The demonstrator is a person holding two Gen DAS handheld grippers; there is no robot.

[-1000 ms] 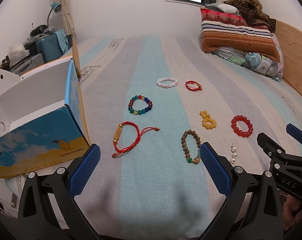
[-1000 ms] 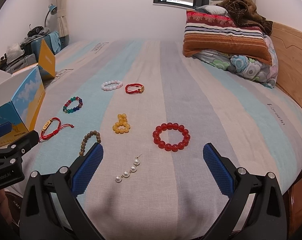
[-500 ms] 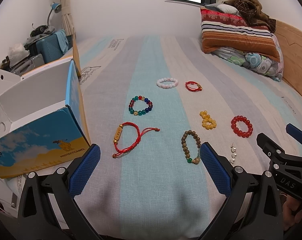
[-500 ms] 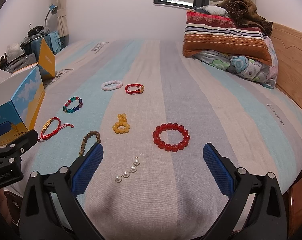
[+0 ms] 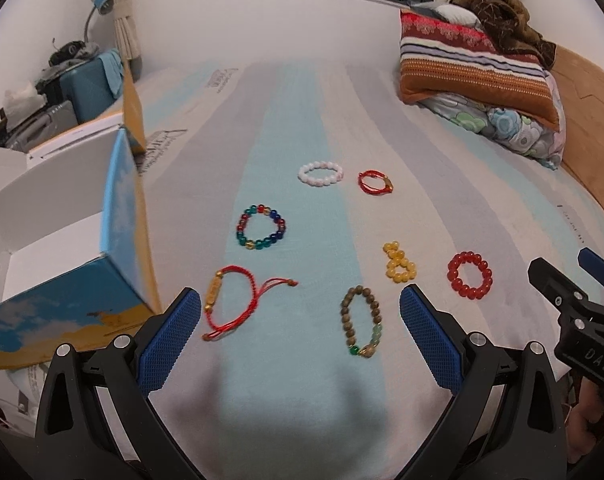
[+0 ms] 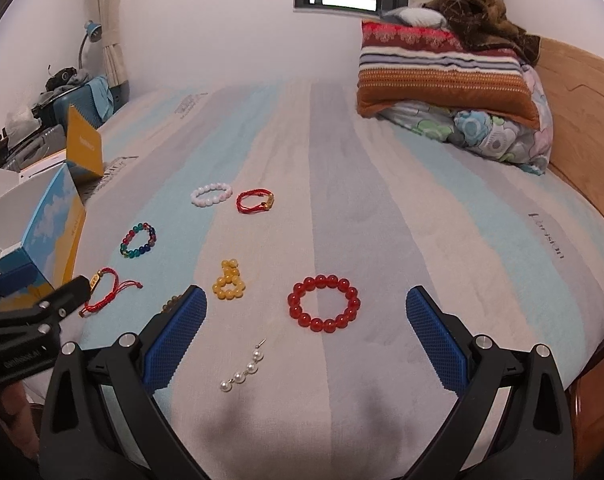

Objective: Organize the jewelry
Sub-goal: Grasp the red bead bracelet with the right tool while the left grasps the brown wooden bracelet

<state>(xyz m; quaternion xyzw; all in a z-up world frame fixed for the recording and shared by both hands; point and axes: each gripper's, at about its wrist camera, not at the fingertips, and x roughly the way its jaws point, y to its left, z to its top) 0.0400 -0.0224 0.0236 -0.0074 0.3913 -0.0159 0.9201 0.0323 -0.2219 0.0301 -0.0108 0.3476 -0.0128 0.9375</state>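
Observation:
Several bracelets lie on the striped bed. In the left wrist view: a red cord bracelet (image 5: pixel 232 306), a brown bead bracelet (image 5: pixel 361 320), a multicolour bead bracelet (image 5: pixel 261 232), a yellow bead bracelet (image 5: pixel 399 267), a red bead bracelet (image 5: pixel 469 275), a white bead bracelet (image 5: pixel 320 173) and a small red cord bracelet (image 5: pixel 375 182). My left gripper (image 5: pixel 300 332) is open and empty above the near ones. My right gripper (image 6: pixel 305 334) is open and empty over the red bead bracelet (image 6: pixel 324 303) and a pearl strand (image 6: pixel 244 368).
An open blue and yellow cardboard box (image 5: pixel 62 240) stands at the left bed edge. Stacked pillows (image 5: pixel 481 92) lie at the far right by a wooden headboard (image 5: pixel 593 120). Clutter sits on a table beyond the box.
Both grippers have moved slightly forward and lower towards the jewelry. The jewelry has not moved.

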